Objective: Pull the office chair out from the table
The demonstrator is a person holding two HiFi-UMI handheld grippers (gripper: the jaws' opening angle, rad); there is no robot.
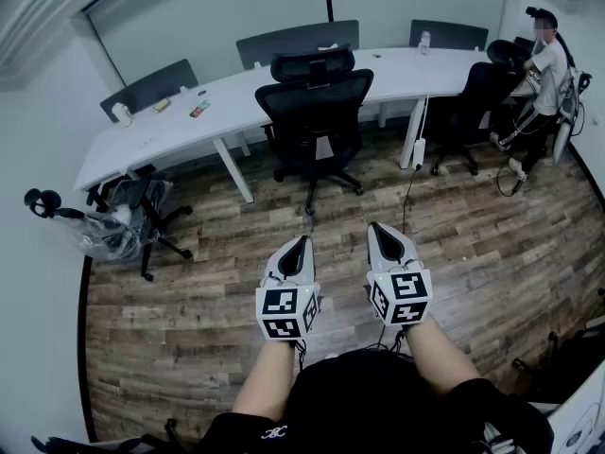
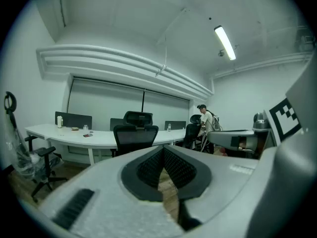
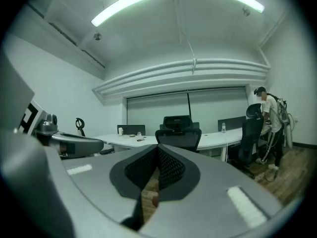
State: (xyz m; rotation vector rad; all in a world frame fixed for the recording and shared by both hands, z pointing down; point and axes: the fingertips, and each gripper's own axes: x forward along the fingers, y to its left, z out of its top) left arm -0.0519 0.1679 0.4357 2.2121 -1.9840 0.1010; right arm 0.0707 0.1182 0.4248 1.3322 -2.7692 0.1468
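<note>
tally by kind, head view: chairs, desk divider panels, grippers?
Office chairs: 3
Divider panels: 3
Grippers: 2
Total: 8

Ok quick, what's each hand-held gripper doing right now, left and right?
Left hand-held gripper: closed, holding nothing.
Right hand-held gripper: closed, holding nothing.

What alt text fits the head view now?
The left gripper and right gripper, both shut and empty, point across the wood floor toward a black office chair pushed up to a long white table. A person stands at far right.
</note>
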